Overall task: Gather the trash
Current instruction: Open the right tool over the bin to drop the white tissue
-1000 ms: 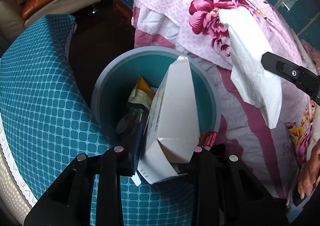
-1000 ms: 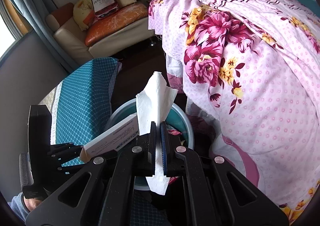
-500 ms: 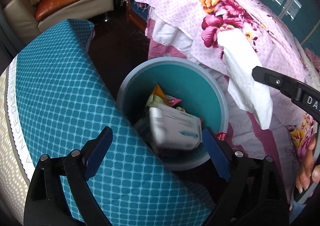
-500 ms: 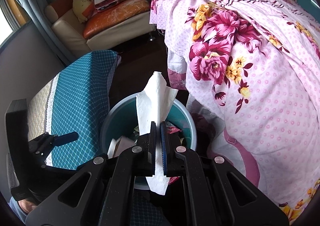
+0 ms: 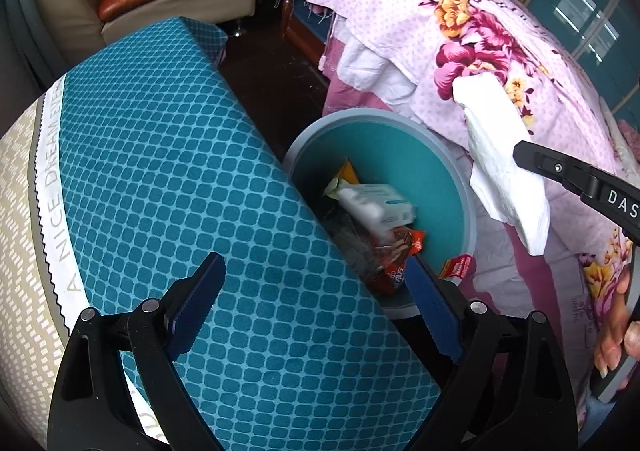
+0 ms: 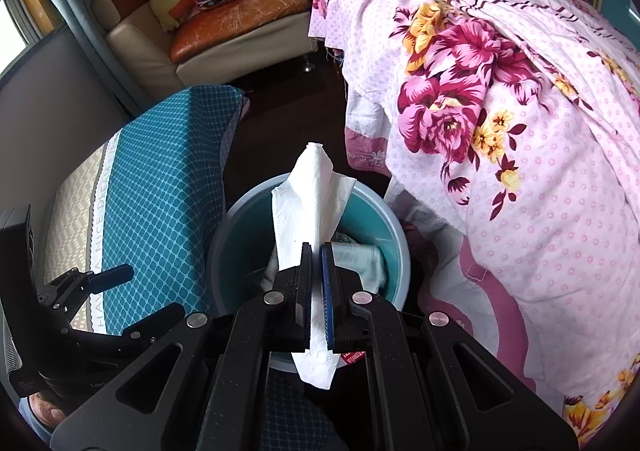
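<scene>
A round teal trash bin [image 5: 460,179] stands on the floor between a blue cushioned seat and the bed. It holds a white carton [image 5: 376,203], snack wrappers [image 5: 396,255] and other trash. My left gripper [image 5: 316,303] is open and empty, above the seat edge and the bin's near rim. My right gripper [image 6: 316,291] is shut on a white paper tissue [image 6: 312,203] and holds it over the bin [image 6: 236,227]. The tissue [image 5: 500,155] also shows in the left wrist view, hanging at the bin's right rim.
A blue patterned cushion seat [image 5: 168,179] lies left of the bin. A bed with a pink floral cover [image 6: 500,111] is to the right. A sofa with an orange cushion [image 6: 240,27] stands at the back. Dark floor [image 5: 272,79] lies between them.
My left gripper opened and let go of the white carton, which dropped into the bin. The left gripper then drew back to the left. The right gripper kept the tissue over the bin.
</scene>
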`<state>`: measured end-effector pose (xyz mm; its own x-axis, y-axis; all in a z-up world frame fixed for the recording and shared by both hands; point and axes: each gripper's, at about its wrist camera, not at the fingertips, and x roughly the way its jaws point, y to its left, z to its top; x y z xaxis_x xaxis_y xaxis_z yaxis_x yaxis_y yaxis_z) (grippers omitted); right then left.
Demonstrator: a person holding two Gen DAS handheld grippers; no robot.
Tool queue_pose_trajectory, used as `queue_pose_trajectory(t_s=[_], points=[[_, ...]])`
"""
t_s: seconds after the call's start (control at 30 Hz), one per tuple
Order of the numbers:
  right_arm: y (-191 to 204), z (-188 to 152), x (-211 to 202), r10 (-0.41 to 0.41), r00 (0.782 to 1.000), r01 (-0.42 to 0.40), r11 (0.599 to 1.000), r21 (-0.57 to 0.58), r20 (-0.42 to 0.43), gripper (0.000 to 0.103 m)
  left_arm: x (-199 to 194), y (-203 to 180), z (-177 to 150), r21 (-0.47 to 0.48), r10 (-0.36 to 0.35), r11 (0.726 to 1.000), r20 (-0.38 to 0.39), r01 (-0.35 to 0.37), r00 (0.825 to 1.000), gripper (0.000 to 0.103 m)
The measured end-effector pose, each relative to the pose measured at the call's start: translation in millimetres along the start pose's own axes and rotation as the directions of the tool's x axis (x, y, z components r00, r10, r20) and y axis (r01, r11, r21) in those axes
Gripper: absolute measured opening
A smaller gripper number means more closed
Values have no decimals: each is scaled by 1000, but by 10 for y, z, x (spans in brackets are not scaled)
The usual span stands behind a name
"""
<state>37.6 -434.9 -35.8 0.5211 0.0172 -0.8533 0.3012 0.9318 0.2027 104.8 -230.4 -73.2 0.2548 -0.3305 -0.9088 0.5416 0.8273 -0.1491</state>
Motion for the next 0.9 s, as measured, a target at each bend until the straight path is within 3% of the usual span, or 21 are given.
queue_pose_trajectory(t_s=[0.9], points=[[306,67,267,-21,998,20,1000,-14,-63,10,-92,484,-165,-104,11,995,10,-10,1000,92]])
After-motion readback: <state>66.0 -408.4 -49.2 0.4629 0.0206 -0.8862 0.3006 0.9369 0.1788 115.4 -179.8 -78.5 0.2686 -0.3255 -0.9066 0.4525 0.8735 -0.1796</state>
